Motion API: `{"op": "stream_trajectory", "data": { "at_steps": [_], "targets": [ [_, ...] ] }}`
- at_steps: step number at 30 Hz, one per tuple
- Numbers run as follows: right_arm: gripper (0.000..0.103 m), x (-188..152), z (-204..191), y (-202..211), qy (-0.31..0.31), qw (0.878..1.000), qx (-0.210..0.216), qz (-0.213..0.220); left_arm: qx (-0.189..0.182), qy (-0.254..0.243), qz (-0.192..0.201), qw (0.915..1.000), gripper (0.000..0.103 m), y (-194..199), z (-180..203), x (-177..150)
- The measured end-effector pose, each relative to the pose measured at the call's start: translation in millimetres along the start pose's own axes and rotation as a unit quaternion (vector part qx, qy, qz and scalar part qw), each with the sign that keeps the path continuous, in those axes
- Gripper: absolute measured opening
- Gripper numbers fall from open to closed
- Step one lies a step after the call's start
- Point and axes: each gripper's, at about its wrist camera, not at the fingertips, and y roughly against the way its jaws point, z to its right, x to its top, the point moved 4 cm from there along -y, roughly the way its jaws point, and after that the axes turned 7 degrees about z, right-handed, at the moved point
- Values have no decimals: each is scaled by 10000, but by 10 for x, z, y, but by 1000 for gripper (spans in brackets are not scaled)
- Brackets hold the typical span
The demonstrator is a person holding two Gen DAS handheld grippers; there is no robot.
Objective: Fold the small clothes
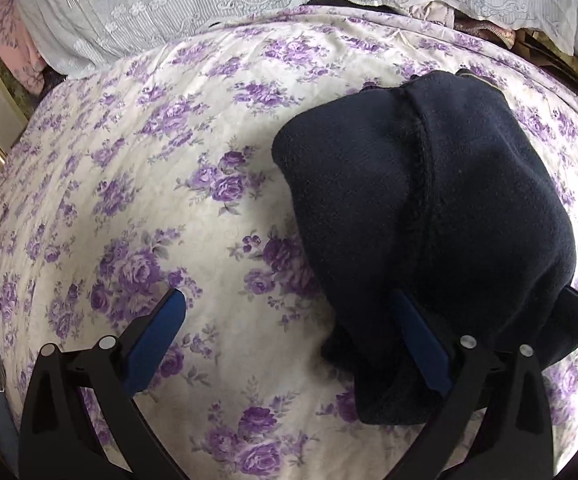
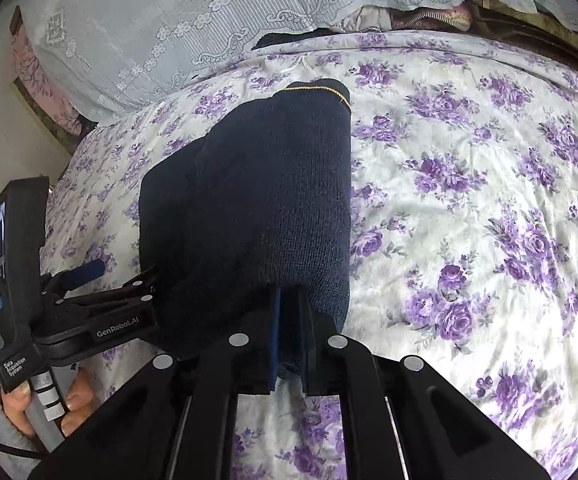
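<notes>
A small dark navy knit garment (image 1: pixel 429 208) lies folded over on a bed with a purple floral sheet (image 1: pixel 149 200). In the right wrist view the garment (image 2: pixel 257 200) shows a thin gold trim at its far edge. My right gripper (image 2: pixel 289 336) is shut on the garment's near edge. My left gripper (image 1: pixel 293 320) is open wide, blue pads showing; its right finger (image 1: pixel 421 344) sits against the garment's left side, and its left finger (image 1: pixel 157 336) is over bare sheet. The left gripper (image 2: pixel 101 284) also shows in the right wrist view, beside the garment's left edge.
White lace-trimmed fabric (image 2: pixel 209 20) lies along the far side of the bed. More clothing is piled behind it at the far right (image 2: pixel 429 16). The bed's left edge and a wall (image 2: pixel 21 128) are at the left. Floral sheet (image 2: pixel 469 200) extends to the right.
</notes>
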Motion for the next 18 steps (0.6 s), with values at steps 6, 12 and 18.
{"op": "stream_trajectory", "data": {
  "at_steps": [6, 12, 18],
  "targets": [
    [7, 17, 24, -2, 1, 10000, 53, -41, -294, 255, -225, 9990, 99, -47, -62, 12],
    [14, 45, 148, 224, -546, 9979, 334, -131, -964, 1167, -713, 9859, 98, 98, -321, -35],
    [19, -83, 194, 531, -773, 9964, 323, 87, -1278, 1125, -395, 9846, 98, 463, -313, -52]
  ]
}}
